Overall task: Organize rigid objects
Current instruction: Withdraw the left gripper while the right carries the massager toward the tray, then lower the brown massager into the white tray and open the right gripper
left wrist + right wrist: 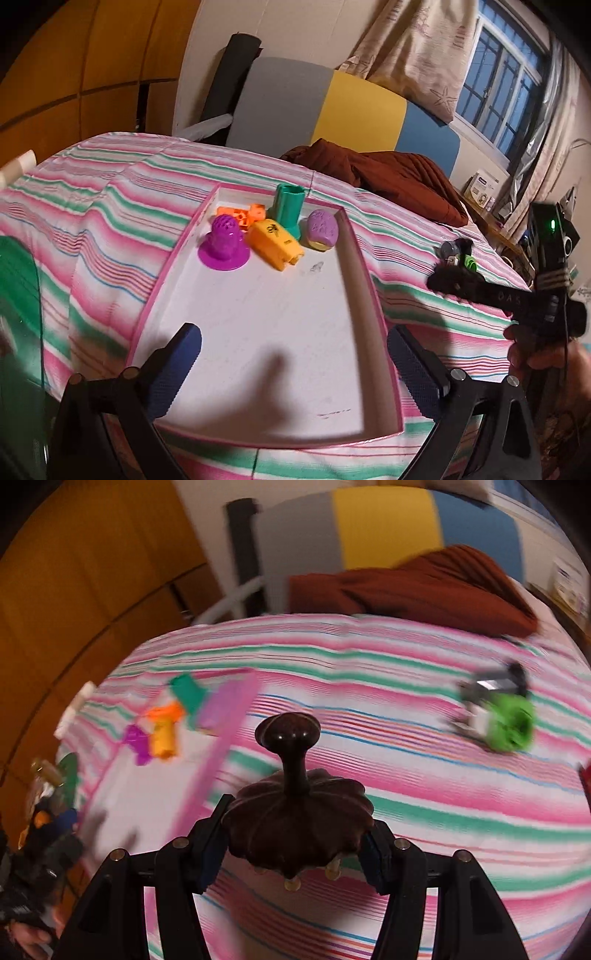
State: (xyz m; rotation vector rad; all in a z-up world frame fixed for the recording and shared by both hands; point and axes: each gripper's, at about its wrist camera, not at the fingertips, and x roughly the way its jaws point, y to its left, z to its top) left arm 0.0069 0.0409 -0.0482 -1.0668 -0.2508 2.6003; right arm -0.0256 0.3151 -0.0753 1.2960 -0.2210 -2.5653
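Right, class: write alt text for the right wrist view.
The right gripper is shut on a dark brown fluted knob above a striped bedspread. A pink-edged tray of blurred toys lies at left and a green toy at right.

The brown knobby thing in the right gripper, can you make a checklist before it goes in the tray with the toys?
1. Right gripper shut on the brown knobbed piece: ok.
2. Bare floor free in the tray: ok.
3. Toys bunched at the far end, purple toy, orange toy: ok.
4. Left gripper open, hanging over the tray: not ok.
5. Piece over the tray: not ok, above the striped bedspread.
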